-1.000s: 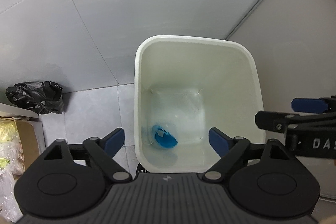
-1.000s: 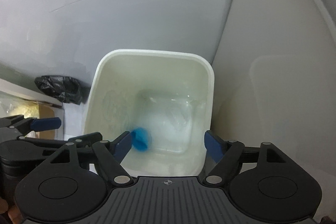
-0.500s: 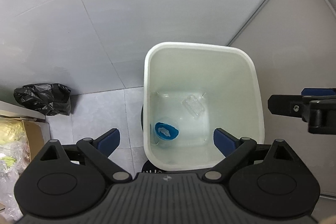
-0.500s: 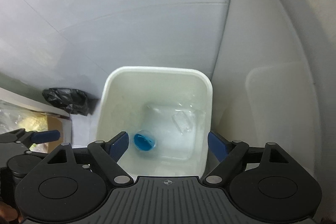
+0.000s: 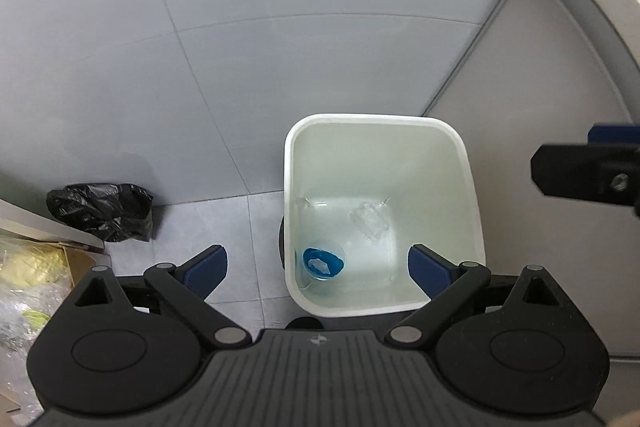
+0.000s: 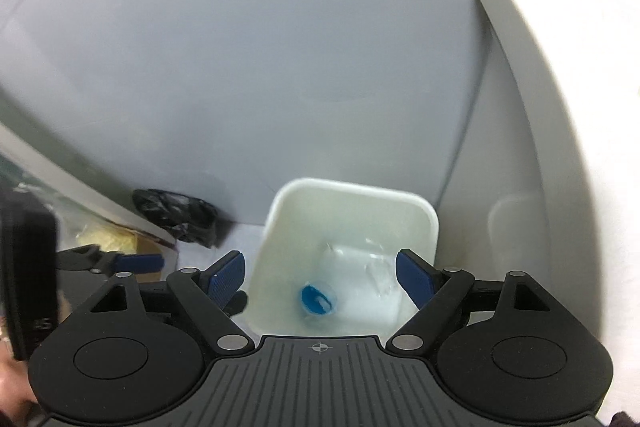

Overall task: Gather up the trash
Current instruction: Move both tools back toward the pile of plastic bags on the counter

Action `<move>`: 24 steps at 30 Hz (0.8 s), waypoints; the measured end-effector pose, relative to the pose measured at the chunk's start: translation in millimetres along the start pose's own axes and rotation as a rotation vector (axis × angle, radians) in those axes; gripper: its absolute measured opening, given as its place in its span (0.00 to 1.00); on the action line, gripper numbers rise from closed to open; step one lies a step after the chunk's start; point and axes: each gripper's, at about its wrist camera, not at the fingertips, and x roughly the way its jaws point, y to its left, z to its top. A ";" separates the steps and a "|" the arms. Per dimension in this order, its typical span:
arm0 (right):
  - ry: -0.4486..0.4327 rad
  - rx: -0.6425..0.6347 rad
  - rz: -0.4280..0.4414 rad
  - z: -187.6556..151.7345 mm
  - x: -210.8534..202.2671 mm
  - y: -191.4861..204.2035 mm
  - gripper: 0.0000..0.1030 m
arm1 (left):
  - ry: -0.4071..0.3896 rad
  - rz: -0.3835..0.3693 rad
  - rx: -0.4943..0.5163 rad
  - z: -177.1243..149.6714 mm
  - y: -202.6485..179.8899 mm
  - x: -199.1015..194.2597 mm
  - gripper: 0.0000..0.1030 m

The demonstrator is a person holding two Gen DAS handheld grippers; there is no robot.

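the near wall of the white bin (image 5: 378, 143) is cut off behind the left hand-held gripper (image 5: 318, 269), and in the right wrist view the bin's (image 6: 352, 195) front edge is hidden by the right hand-held gripper (image 6: 320, 277). that view is blurred, so the clear wrapper (image 6: 378, 277) reads only as a pale smear. the trash lies on the bin's bottom: a clear cup with a blue base (image 5: 322, 263) at the near left corner and the clear wrapper (image 5: 370, 223) toward the far right corner. both grippers stand wide open with nothing between their pads. a black bag (image 5: 102, 205) sits on the floor against the wall. compared with a second ago, the bin looks smaller in both views and the wrapper now lies settled.
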 end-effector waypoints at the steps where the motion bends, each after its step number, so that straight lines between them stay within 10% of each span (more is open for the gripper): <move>1: -0.014 -0.016 0.005 0.8 -7.7 2.8 0.83 | -0.008 -0.002 0.001 0.2 -1.1 -3.9 0.94; 24: -0.364 0.043 -0.166 -23.7 -189.3 -58.5 0.98 | -0.211 -0.109 0.016 24.8 -58.6 -104.2 0.99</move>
